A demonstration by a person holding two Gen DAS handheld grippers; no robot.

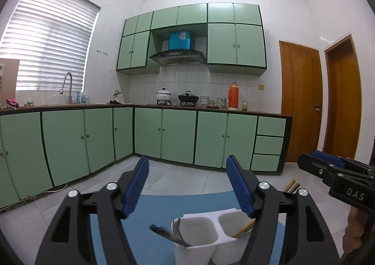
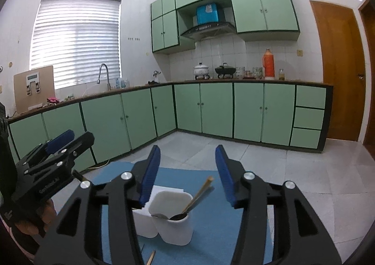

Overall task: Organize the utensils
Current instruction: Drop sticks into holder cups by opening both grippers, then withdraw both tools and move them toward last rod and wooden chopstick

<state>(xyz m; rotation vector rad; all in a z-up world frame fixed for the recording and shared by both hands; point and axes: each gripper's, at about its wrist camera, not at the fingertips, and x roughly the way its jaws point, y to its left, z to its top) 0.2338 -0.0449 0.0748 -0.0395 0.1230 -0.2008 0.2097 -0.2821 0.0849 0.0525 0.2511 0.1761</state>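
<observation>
Evidently both the left gripper (image 1: pixel 187 185) and right gripper (image 2: pixel 187 171) stood open and empty above the white holder (image 2: pixel 173 225) (chopsticks (image 2: pixel 199 192) and spoon already inside), so withdrawing straight upward seemed wisest.

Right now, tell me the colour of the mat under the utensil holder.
Blue mat, clearest in the right wrist view.

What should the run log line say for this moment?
left hand-held gripper: open, empty | right hand-held gripper: open, empty | white plastic two-compartment holder: utensils inside | blue mat: under holder
</observation>
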